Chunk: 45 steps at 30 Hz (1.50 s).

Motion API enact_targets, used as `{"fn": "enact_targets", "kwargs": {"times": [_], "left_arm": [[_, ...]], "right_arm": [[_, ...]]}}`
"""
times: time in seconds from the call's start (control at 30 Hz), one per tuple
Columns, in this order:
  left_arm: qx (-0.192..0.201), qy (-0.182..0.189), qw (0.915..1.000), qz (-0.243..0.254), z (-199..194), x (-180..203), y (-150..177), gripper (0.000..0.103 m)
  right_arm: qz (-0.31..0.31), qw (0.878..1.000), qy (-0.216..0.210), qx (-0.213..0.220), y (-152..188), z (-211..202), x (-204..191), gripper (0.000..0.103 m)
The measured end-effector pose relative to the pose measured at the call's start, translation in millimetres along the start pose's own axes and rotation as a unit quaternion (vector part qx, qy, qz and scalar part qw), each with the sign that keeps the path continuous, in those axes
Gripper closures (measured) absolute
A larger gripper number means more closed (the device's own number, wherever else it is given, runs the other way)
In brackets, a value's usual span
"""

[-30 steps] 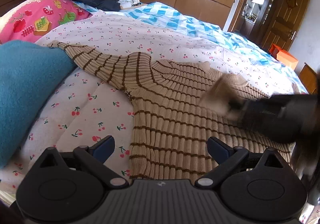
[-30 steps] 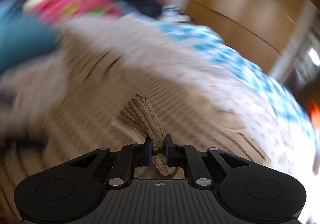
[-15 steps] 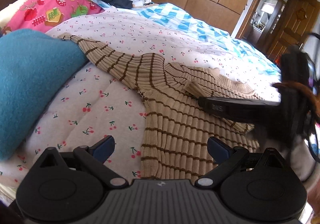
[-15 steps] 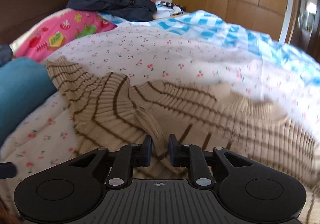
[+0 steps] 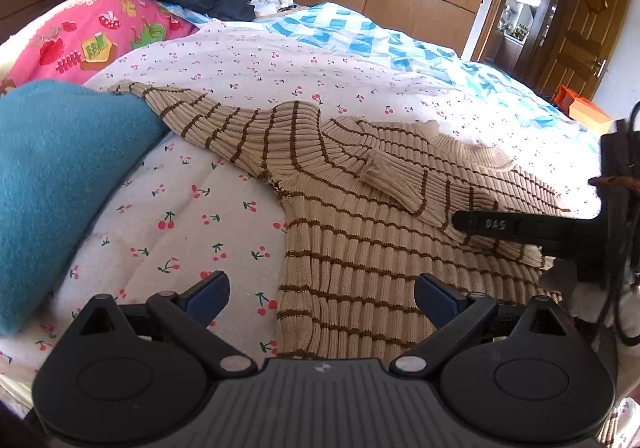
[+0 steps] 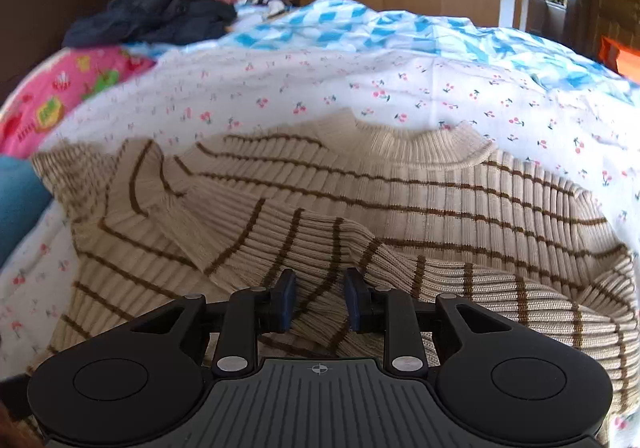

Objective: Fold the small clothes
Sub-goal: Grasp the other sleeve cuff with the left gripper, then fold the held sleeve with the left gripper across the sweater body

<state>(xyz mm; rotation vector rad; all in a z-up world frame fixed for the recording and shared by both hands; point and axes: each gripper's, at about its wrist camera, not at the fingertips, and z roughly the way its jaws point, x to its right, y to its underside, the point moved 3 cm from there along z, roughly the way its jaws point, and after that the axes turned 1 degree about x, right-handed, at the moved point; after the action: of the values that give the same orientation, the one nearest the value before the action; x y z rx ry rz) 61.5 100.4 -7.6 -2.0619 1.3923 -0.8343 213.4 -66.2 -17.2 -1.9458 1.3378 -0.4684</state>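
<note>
— Where's your right hand sitting?

— Your right gripper (image 6: 319, 298) is low over the striped sweater (image 6: 360, 216), angled down at the bed (image 6: 320, 88). From the left camera you see it reaching in from the right edge, one finger (image 5: 520, 226) lying across the knit.

— And its jaws?

— They're opening. The folded-over sleeve (image 6: 304, 244) runs between the pads, but the pads stand off it — released, not pinching.

— Your left?

— Your left gripper (image 5: 322, 298) hovers tilted down above the sweater's bottom hem, jaws spread wide, nothing in them. The hem's left edge lies in the gap below.

— Where's the sweater itself?

— Flat on the cherry-print quilt (image 5: 192, 208), collar toward the far side. One sleeve is folded across the chest; the other stretches out to the left, its cuff beside the blue blanket (image 5: 60, 176).
</note>
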Motion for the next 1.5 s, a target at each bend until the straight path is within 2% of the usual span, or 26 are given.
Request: {"fn": "enact_targets", "kwargs": {"times": [0.2, 0.3, 0.37, 0.47, 0.6, 0.67, 0.7, 0.77, 0.83, 0.93, 1.1, 1.2, 1.23, 1.3, 1.33, 1.43, 1.5], "left_arm": [[0.019, -0.005, 0.9998, -0.009, -8, -11, -11, 0.0], [0.062, -0.041, 0.9973, 0.001, -16, -30, -31, 0.0], [0.086, -0.078, 0.9932, 0.009, -16, -47, -48, 0.001], [0.101, -0.111, 0.9886, -0.002, -7, -76, -78, 0.003], [0.085, -0.089, 0.9901, -0.066, 15, -111, -118, 0.015], [0.078, -0.08, 0.9888, -0.099, 29, -127, -134, 0.028], [0.073, -0.079, 0.9878, -0.113, 37, -133, -139, 0.031], [0.056, -0.077, 0.9841, -0.15, 52, -147, -145, 0.044], [0.035, -0.061, 0.9774, -0.199, 69, -159, -146, 0.052], [0.026, -0.041, 0.9632, -0.264, 90, -173, -140, 0.056], [0.041, -0.059, 0.9577, -0.279, 102, -173, -143, 0.057], [0.055, -0.069, 0.9592, -0.268, 106, -173, -149, 0.058], [0.057, -0.071, 0.9608, -0.262, 109, -172, -151, 0.063], [0.05, -0.061, 0.9639, -0.254, 112, -168, -154, 0.079], [0.047, -0.048, 0.965, -0.254, 112, -164, -156, 0.087], [0.057, 0.007, 0.9764, -0.208, 99, -127, -166, 0.088], [0.057, 0.066, 0.9847, -0.151, 85, -84, -170, 0.088]], "right_arm": [[0.003, 0.999, -0.026, 0.044, 11, -39, -2, 0.076], [0.028, 0.997, -0.046, 0.054, 23, -55, 0, 0.076], [0.038, 0.996, -0.054, 0.065, 32, -63, 0, 0.076], [0.05, 0.994, -0.061, 0.079, 45, -68, -1, 0.076], [0.08, 0.991, -0.087, 0.069, 59, -62, 2, 0.076], [0.086, 0.99, -0.094, 0.061, 64, -57, 5, 0.076], [0.088, 0.99, -0.097, 0.06, 66, -56, 6, 0.076], [0.096, 0.988, -0.107, 0.06, 66, -54, 10, 0.076], [0.103, 0.986, -0.114, 0.061, 66, -53, 13, 0.076], [0.11, 0.985, -0.121, 0.06, 67, -51, 17, 0.077], [0.119, 0.983, -0.128, 0.061, 67, -50, 20, 0.077], [0.126, 0.981, -0.13, 0.061, 67, -50, 22, 0.077], [0.129, 0.981, -0.131, 0.062, 66, -51, 23, 0.077], [0.134, 0.98, -0.133, 0.064, 65, -53, 26, 0.077], [0.136, 0.979, -0.133, 0.067, 64, -54, 27, 0.077], [0.146, 0.978, -0.13, 0.078, 61, -59, 34, 0.075], [0.158, 0.976, -0.125, 0.087, 58, -62, 41, 0.075]]}}
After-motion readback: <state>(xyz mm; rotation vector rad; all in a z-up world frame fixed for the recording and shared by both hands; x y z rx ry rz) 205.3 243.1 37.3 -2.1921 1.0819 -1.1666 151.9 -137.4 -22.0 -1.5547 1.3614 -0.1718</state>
